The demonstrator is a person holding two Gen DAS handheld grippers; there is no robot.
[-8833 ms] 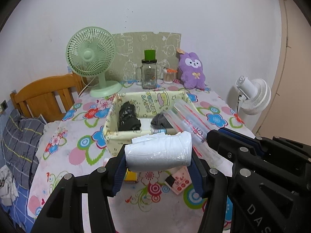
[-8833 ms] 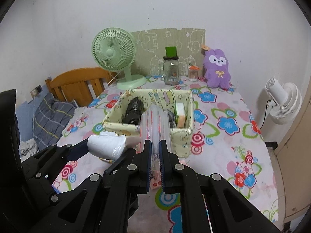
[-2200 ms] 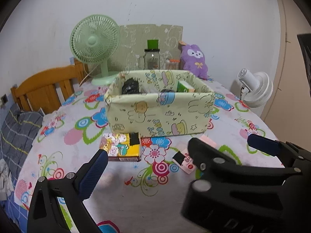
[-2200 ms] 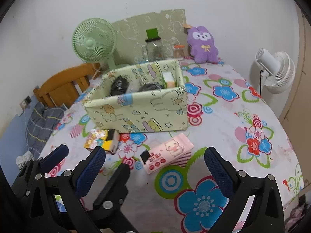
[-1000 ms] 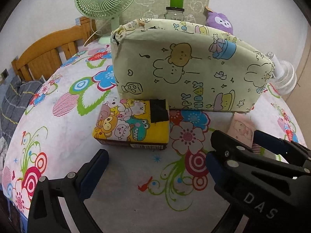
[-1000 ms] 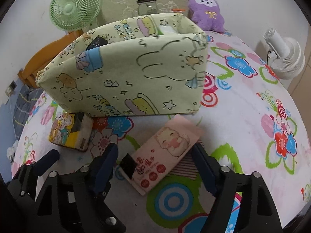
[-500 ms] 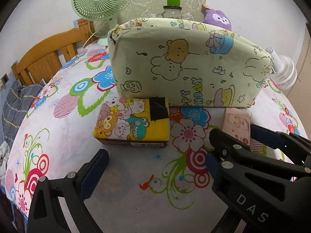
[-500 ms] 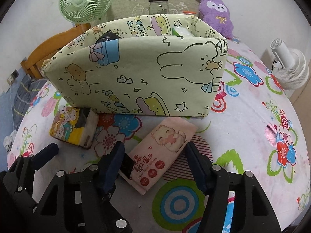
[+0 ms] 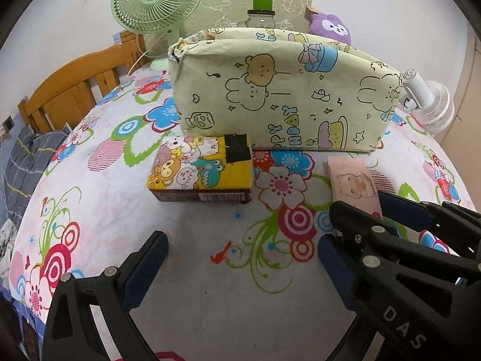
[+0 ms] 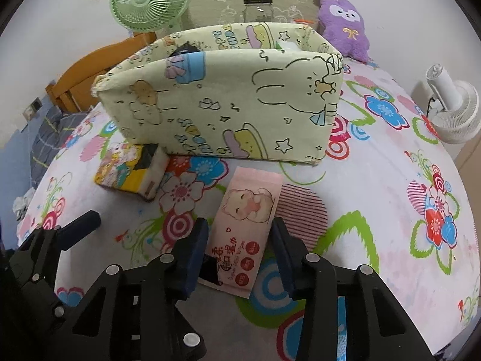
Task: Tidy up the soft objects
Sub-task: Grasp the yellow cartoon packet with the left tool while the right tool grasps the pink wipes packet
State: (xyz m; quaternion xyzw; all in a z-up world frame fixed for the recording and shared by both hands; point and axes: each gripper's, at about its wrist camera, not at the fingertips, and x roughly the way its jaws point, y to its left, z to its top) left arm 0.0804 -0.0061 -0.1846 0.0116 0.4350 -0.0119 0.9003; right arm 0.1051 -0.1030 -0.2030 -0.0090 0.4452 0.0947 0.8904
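Note:
A pale green fabric storage box (image 9: 285, 102) (image 10: 228, 105) with cartoon prints stands mid-table and holds a few items. A yellow cartoon tissue pack (image 9: 201, 171) (image 10: 132, 168) lies in front of its left end. A pink wet-wipe pack (image 10: 246, 225) (image 9: 353, 183) lies in front of its right part. My right gripper (image 10: 240, 237) is open, its fingers on either side of the pink pack's near half, close to its edges. My left gripper (image 9: 240, 255) is open and empty, low over the table, short of the yellow pack.
A green fan (image 9: 156, 3), a jar with a green lid (image 10: 258, 3) and a purple plush (image 10: 345, 24) stand behind the box. A white fan (image 10: 454, 111) is off the table's right edge. A wooden chair (image 9: 75, 90) is at the left. A floral cloth covers the table.
My right gripper has moved forward over the pink pack and its fingers have narrowed around it. My left gripper stays open and has barely moved.

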